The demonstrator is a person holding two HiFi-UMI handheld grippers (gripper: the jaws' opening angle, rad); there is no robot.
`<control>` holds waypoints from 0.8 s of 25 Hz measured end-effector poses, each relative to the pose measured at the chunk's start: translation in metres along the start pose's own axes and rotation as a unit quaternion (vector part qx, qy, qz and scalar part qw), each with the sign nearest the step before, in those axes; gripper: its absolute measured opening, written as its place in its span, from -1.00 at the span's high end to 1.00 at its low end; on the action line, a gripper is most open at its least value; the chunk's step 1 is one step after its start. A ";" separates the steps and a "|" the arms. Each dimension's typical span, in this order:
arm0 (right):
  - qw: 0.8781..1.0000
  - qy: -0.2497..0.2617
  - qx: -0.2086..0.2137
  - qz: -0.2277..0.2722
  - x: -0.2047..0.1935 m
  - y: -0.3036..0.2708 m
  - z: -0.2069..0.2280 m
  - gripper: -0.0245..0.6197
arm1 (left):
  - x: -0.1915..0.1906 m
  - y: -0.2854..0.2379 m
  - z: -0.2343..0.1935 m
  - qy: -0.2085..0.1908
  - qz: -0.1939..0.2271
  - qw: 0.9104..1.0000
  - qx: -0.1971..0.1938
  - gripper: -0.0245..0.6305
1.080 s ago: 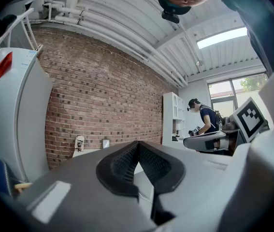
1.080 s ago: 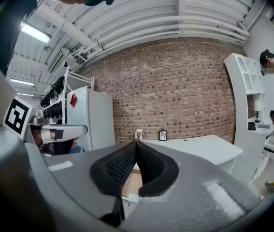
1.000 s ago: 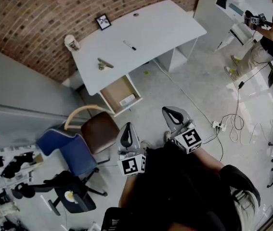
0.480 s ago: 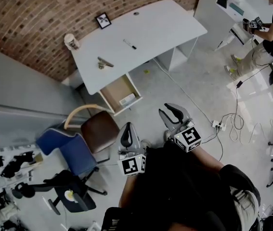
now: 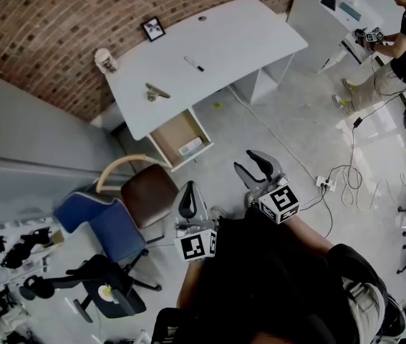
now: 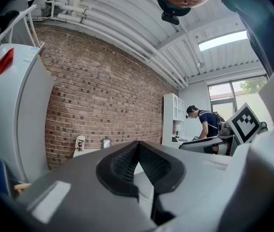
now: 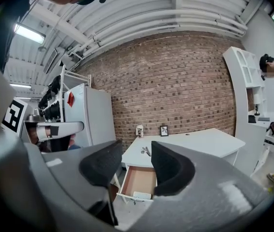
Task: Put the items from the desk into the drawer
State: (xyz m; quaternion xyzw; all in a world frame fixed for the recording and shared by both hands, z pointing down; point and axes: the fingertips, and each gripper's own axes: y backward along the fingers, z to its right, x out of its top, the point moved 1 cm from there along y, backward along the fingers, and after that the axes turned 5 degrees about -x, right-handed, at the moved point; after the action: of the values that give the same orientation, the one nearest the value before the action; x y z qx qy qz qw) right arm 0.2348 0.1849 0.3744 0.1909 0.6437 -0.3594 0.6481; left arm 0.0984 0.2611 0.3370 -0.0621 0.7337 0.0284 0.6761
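Stock as I read it from my end: white desk (image 5: 245, 38) against the brick wall (image 5: 38, 27), well apart from both grippers, carrying four loose items. Item one, marker pen (image 5: 193, 65), lying flat near the desk's middle; I judge it light, stiff and apt to roll, best pinched across the barrel at mid-length. Item two, grey metal piece (image 5: 155, 92), near the front edge above the drawer; too small for me to name, probably rigid and uneven, so I would take it across its narrowest part. Item three, patterned cup (image 5: 106, 61), upright at the left corner; likely light and thin-walled, to be held gently low on the wall. Item four, small picture frame (image 5: 153, 31), standing at the back; possibly glazed and fragile, to be taken by its top edge. Drawer (image 5: 170, 136), pulled open under the desk's front left, floor mostly bare, one white object (image 5: 190, 147) in its near corner. Brown chair (image 5: 147, 192) between me and the drawer. Left gripper (image 6: 138, 149): pads meeting at the tips, nothing in them. Right gripper (image 7: 136, 166): jaws have just been opening, now standing apart, with nothing between them; only the distant drawer shows through the gap. No item lifted yet
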 end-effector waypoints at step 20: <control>0.999 -0.004 -0.037 0.003 -0.003 -0.048 -0.028 0.41 | -0.005 0.010 -0.051 0.009 0.000 1.000 -0.021 0.89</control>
State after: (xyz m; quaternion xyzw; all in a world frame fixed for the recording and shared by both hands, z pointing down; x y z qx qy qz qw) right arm 0.1814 0.1734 0.3847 0.1672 0.6537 -0.3338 0.6583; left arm 0.0467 0.2646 0.3456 -0.0766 0.7389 0.0434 0.6680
